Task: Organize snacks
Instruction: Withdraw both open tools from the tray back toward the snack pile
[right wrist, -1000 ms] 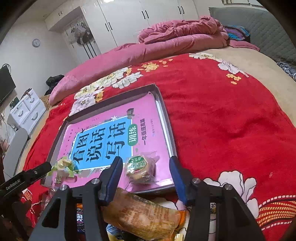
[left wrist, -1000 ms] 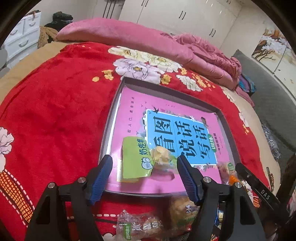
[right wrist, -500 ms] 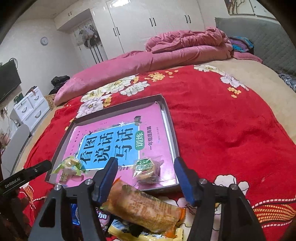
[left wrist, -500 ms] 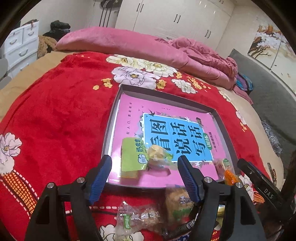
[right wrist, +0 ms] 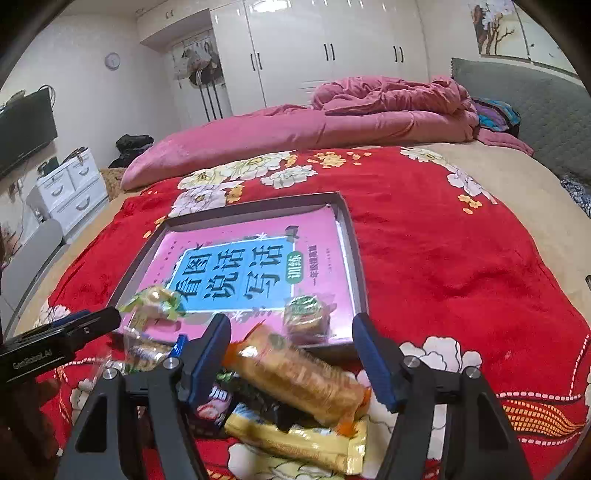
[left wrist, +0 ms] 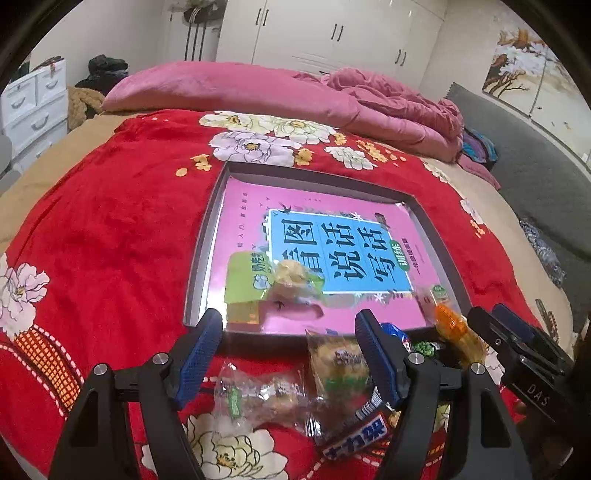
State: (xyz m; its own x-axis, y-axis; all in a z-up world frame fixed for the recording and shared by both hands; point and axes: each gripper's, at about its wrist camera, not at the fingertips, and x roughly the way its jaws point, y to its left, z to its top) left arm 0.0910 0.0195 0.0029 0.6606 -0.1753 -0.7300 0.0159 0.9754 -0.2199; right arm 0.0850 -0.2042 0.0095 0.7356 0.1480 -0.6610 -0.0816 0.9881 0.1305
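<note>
A grey tray with a pink and blue book cover inside lies on the red flowered blanket. In it sit a green packet, a yellow wrapped sweet and a round green-labelled cake. A heap of loose snacks lies in front of the tray: a clear wrapped pastry, a bun packet, a blue bar, an orange biscuit roll and a yellow bar. My left gripper is open above the heap. My right gripper is opening, the orange roll below its jaws, untouched.
A pink quilt is bunched at the far side of the bed. White drawers stand at the left, wardrobes behind. The red blanket lies bare right of the tray.
Both grippers have drawn back and up from the tray, so the snack heap shows beneath them. The right jaws have widened, leaving the round cake in the tray.
</note>
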